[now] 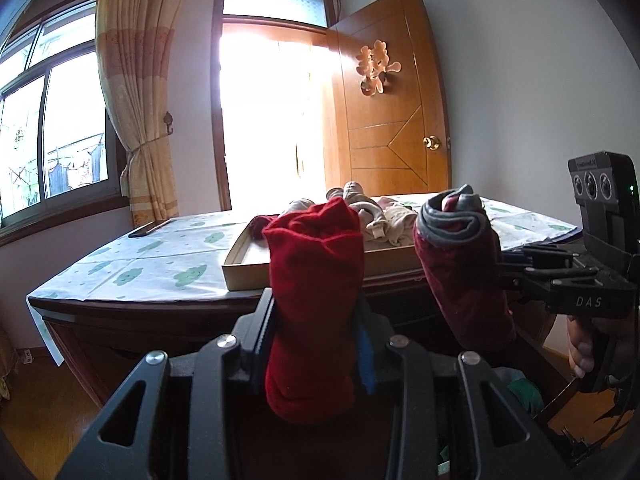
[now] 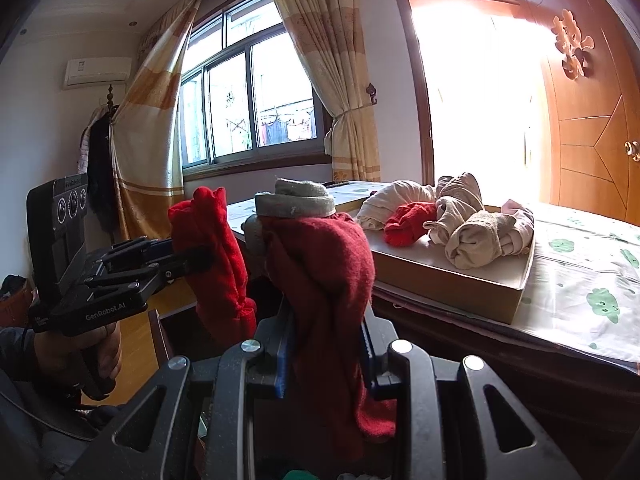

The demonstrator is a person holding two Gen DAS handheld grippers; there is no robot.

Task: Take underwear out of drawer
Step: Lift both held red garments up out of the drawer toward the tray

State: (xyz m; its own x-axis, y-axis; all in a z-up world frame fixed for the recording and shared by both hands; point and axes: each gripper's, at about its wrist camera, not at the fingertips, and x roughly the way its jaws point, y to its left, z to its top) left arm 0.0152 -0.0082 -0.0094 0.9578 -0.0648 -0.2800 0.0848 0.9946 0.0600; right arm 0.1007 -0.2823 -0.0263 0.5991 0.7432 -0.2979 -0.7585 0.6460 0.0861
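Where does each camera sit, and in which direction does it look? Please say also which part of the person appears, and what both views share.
Left wrist: sits on the left gripper, looking along its fingers over a plain red roll toward the bed and open door; the other hand shows at right.
Right wrist: sits on the right gripper, looking over a grey-banded red roll toward the window; the left hand shows.
Shared: both rolls, the cardboard tray, the door.
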